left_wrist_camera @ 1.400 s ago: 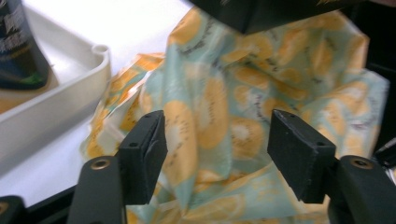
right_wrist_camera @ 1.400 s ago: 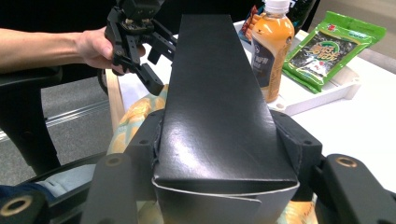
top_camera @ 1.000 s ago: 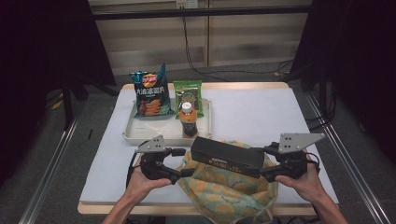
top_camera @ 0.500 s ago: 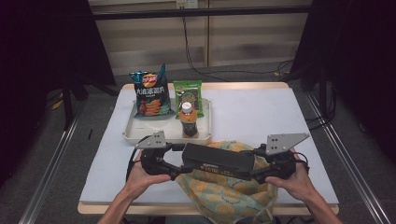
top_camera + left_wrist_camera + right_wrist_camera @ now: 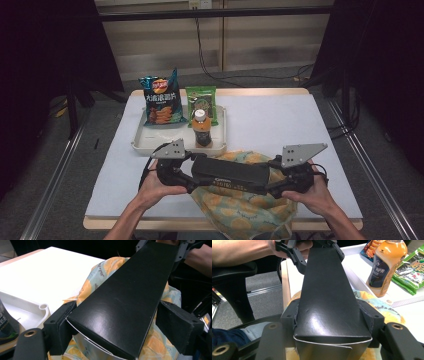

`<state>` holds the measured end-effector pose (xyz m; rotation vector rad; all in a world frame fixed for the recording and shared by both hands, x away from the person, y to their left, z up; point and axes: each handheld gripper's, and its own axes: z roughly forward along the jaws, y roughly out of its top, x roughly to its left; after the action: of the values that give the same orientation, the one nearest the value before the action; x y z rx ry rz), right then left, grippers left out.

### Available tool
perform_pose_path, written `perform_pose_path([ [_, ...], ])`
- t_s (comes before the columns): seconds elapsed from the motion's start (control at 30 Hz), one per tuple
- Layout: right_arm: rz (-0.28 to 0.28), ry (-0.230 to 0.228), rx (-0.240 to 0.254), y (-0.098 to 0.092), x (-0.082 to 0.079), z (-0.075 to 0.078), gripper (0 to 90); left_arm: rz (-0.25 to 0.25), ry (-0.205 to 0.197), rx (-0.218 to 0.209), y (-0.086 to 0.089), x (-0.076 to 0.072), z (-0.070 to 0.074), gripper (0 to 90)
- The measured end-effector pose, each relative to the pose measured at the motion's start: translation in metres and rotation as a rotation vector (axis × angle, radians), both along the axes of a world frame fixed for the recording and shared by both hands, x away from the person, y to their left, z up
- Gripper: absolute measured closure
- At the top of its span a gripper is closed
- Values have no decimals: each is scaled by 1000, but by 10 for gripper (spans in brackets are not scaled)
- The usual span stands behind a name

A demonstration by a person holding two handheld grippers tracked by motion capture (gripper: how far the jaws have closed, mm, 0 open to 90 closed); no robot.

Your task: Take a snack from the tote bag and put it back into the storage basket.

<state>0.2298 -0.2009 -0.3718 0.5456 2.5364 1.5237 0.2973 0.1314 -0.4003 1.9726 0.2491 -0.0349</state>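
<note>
A long black box [image 5: 230,172] hangs level just above a yellow and orange patterned cloth bag [image 5: 240,210] at the table's near edge. My left gripper [image 5: 192,175] is shut on its left end and my right gripper [image 5: 272,185] on its right end. In the left gripper view the box [image 5: 125,300] runs away between the jaws of the left gripper [image 5: 117,322], with the bag [image 5: 100,275] beneath. In the right gripper view both pads of the right gripper [image 5: 332,315] press the sides of the box [image 5: 324,297], whose near end flap gapes slightly.
A white tray [image 5: 150,142] behind the bag holds an orange drink bottle [image 5: 201,129], a blue chips bag [image 5: 161,102] and a green snack pack [image 5: 202,100]. White table surface [image 5: 280,120] lies bare to the right. Dark surroundings and rails flank the table.
Both grippers and the box between them have shifted slightly left and toward the near edge, over the bag. The grip on each end looks the same.
</note>
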Motion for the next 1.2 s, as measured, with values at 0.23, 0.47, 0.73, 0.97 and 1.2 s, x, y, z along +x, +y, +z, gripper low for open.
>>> perform_pose_path([
  [0.23, 18, 0, 6, 0, 0, 0, 437, -68, -40, 46, 2, 2, 5, 225],
  [0.47, 37, -2, 4, 0, 1, -1, 436, -142, -69, 116, 2, 6, 12, 271],
  [0.73, 52, 4, 3, 2, 1, -1, 436, -180, -69, 148, 0, 5, 14, 283],
  [0.97, 68, 6, -2, 4, 2, -3, 436, -207, -62, 143, 0, 5, 12, 288],
  [1.2, 76, 7, -13, 9, 1, -5, 433, -232, -67, 167, 2, 4, 12, 335],
])
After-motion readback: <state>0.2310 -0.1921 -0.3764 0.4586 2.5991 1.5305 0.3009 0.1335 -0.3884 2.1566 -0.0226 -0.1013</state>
